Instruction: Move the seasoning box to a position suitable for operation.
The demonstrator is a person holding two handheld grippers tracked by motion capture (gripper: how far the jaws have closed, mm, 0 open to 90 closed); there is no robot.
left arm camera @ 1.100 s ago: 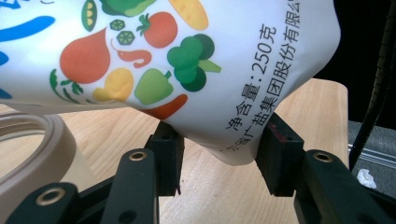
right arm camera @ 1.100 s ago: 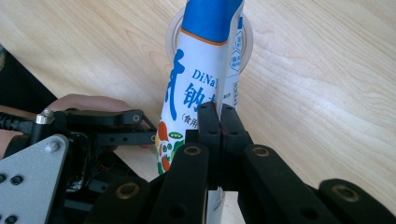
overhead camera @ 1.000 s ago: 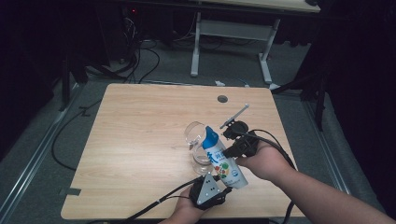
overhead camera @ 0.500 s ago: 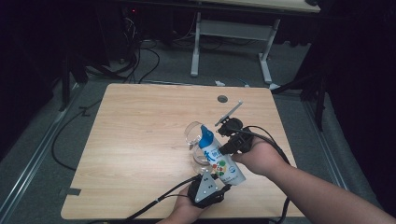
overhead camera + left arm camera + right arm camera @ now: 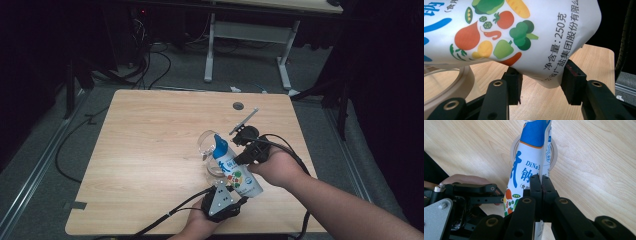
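A white and blue salt bag (image 5: 236, 172) printed with vegetables hangs tilted over the table, its blue top leaning into a clear glass bowl (image 5: 206, 144). My left gripper (image 5: 239, 189) is shut on the bag's bottom end (image 5: 524, 32), one pad at each side, seen close up in the left gripper view (image 5: 541, 85). My right gripper (image 5: 541, 187) is shut on the thin side edge of the bag (image 5: 529, 167), halfway up. From above, it (image 5: 238, 159) comes in from the right. The bowl (image 5: 552, 150) lies under the bag's top.
The wooden table (image 5: 150, 150) has a small round hole (image 5: 238, 106) near its far edge. Both forearms come in over the near edge, with cables trailing from the grippers. A metal desk frame (image 5: 280, 55) and floor cables lie beyond the table.
My right gripper has shifted a little to the left along the bag. The left gripper and the bag's bottom have stayed put.
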